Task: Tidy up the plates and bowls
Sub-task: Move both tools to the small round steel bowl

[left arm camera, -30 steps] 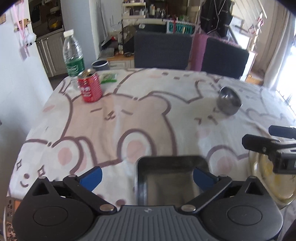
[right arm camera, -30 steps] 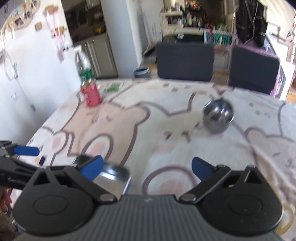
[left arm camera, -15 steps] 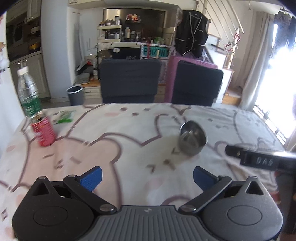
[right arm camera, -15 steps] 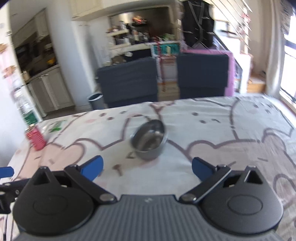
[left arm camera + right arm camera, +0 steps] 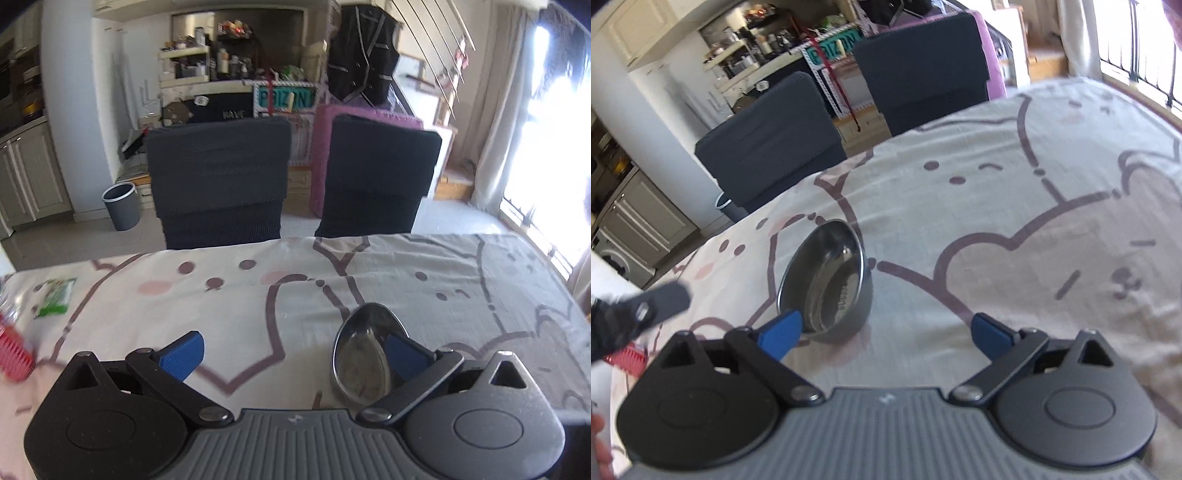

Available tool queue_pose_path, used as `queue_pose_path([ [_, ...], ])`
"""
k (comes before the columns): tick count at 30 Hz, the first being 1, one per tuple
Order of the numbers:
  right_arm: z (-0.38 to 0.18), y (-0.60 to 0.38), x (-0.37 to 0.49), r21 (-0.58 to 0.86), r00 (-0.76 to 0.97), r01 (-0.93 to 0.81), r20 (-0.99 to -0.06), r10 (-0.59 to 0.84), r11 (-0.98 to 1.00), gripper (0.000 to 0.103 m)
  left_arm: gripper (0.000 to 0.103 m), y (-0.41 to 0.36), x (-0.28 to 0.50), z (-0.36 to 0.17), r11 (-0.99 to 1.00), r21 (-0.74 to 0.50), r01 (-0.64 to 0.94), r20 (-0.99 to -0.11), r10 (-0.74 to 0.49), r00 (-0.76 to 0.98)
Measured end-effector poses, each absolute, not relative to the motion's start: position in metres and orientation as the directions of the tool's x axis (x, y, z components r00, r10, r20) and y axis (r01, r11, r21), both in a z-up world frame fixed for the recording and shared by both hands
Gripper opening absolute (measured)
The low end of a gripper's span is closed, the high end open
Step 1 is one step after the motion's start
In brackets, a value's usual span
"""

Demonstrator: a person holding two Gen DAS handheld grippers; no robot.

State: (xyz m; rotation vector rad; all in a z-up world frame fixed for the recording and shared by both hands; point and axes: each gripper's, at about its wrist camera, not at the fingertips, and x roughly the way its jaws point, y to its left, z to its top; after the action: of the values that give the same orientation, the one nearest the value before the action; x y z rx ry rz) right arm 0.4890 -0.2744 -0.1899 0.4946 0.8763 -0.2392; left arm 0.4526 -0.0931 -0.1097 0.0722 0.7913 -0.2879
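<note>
A small steel bowl [image 5: 360, 360] stands upright on the bear-print tablecloth [image 5: 240, 306]. My left gripper [image 5: 293, 352] is open, and the bowl lies inside its gap, close against the right blue fingertip [image 5: 404, 356]. In the right wrist view the same bowl [image 5: 827, 284] sits just beyond the left fingertip [image 5: 781, 330] of my open right gripper [image 5: 886, 330], which holds nothing. A blurred black finger of the left gripper [image 5: 661, 301] shows at the left edge there. No plates are in view.
Two dark chairs [image 5: 218, 177] [image 5: 376, 173] stand at the table's far edge. A red can [image 5: 13, 354] and a green packet [image 5: 55, 297] lie at the left. A grey bin [image 5: 122, 205] is on the floor beyond.
Both grippers have moved forward across the table to the steel bowl. The square steel tray and glass dish near the front edge have dropped out of view. The right gripper has tilted.
</note>
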Motion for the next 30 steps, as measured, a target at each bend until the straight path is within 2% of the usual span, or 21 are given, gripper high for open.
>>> queue_pose_path([
  [11, -0.214, -0.274, 0.514, 0.297, 0.572, 0.441, -0.82, -0.01, 0.847, 0.1, 0.103, -0.154, 0.52, -0.182, 0.911, 0.119, 0.395, -0.813, -0.139, 0.566],
  [14, -0.221, -0.269, 0.52, 0.269, 0.549, 0.433, -0.836, -0.014, 0.86, 0.1, 0.102, -0.162, 0.53, -0.194, 0.901, 0.164, 0.401, -0.81, -0.109, 0.576],
  [19, -0.222, -0.262, 0.526, 0.237, 0.532, 0.372, -0.847, 0.003, 0.897, 0.099, 0.101, -0.158, 0.538, -0.188, 0.912, 0.152, 0.381, -0.785, -0.123, 0.607],
  [23, -0.219, -0.266, 0.527, 0.169, 0.52, 0.363, -0.853, -0.049, 0.916, 0.098, 0.101, -0.151, 0.538, -0.184, 0.904, 0.186, 0.386, -0.782, -0.102, 0.615],
  [28, -0.214, -0.276, 0.526, 0.087, 0.515, 0.364, -0.848, -0.122, 0.927, 0.091, 0.094, -0.127, 0.53, -0.18, 0.907, 0.133, 0.399, -0.806, -0.136, 0.577],
  [30, -0.212, -0.28, 0.525, 0.093, 0.519, 0.355, -0.847, -0.113, 0.93, 0.088, 0.083, -0.118, 0.524, -0.18, 0.908, 0.113, 0.404, -0.817, -0.147, 0.558],
])
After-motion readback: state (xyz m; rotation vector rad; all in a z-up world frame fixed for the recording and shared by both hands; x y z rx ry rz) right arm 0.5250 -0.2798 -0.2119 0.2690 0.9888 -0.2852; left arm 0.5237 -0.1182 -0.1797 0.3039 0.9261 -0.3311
